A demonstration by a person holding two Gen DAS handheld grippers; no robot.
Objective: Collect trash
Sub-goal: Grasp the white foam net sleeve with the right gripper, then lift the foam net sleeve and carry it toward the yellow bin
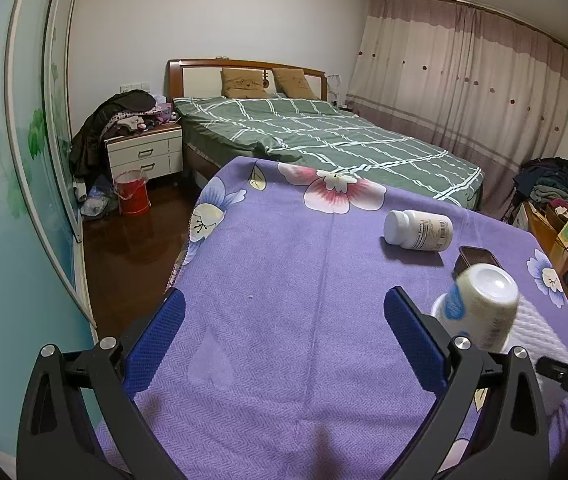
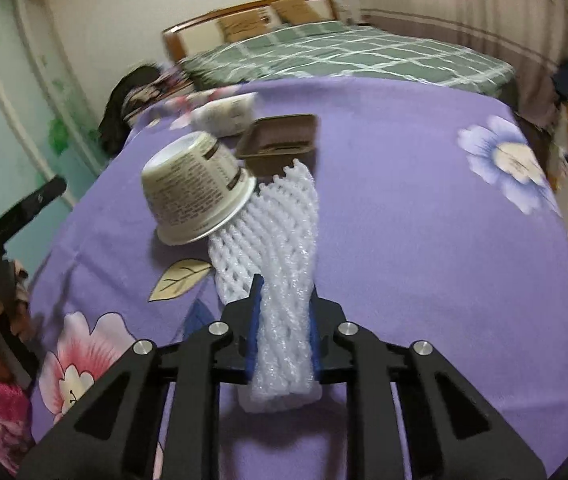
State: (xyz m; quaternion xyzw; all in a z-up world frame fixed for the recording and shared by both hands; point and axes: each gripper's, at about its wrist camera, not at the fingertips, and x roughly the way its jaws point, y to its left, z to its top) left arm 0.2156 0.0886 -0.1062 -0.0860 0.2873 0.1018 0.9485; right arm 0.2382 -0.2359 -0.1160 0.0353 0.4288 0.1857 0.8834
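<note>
My right gripper is shut on a white foam fruit net, which stretches forward over the purple flowered cloth. An upturned white yogurt cup leans tilted on the net's far left part; it also shows in the left wrist view. Behind it lie a small brown tray and a white pill bottle on its side. In the left wrist view the bottle and tray lie to the right. My left gripper is open and empty above the cloth.
A bed with a green checked cover stands beyond the table. A red bin with a bag liner sits on the wooden floor by a white nightstand heaped with clothes. Curtains hang at the right.
</note>
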